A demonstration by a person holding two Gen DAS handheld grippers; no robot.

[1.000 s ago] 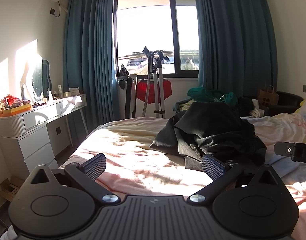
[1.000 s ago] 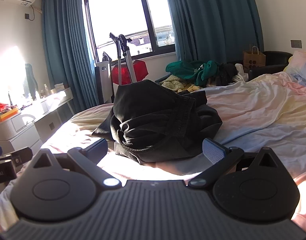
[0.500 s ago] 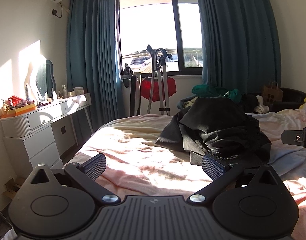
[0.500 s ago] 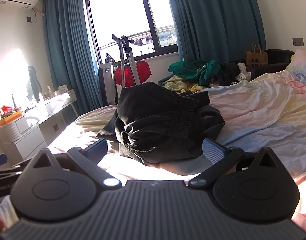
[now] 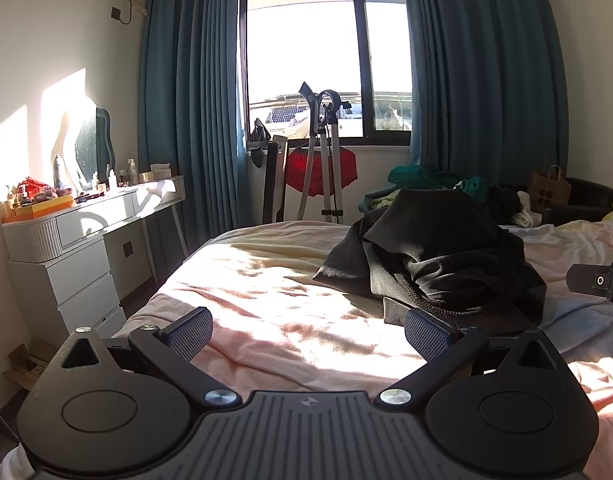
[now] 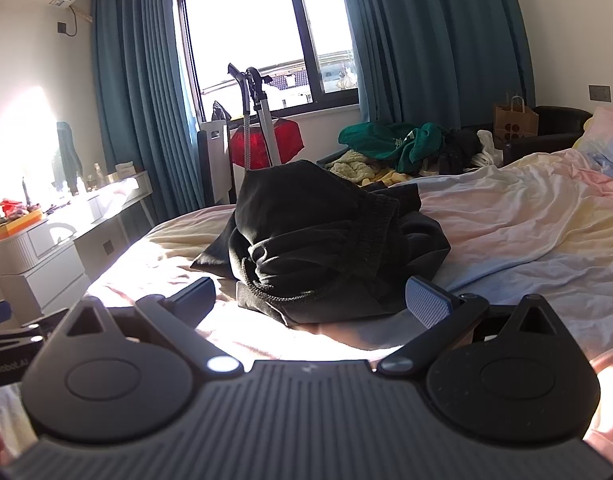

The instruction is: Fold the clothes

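Note:
A crumpled black garment with a drawcord (image 5: 438, 264) lies in a heap on the bed, also in the right wrist view (image 6: 326, 240). My left gripper (image 5: 308, 334) is open and empty, held above the sunlit sheet to the left and short of the heap. My right gripper (image 6: 310, 300) is open and empty, just in front of the heap's near edge. Part of the right gripper shows at the right edge of the left wrist view (image 5: 598, 282). Part of the left gripper shows at the left edge of the right wrist view (image 6: 22, 328).
The bed sheet (image 5: 274, 292) is pastel and wrinkled. A white dresser (image 5: 86, 248) with bottles stands left of the bed. A garment steamer (image 5: 326, 160) stands by the window. A pile of green and yellow clothes (image 6: 390, 148) and a paper bag (image 6: 514, 120) lie behind the bed.
Both grippers have drifted slightly left and back from the heap, which sits a bit further right in both views. Both stay open and the garment has not moved.

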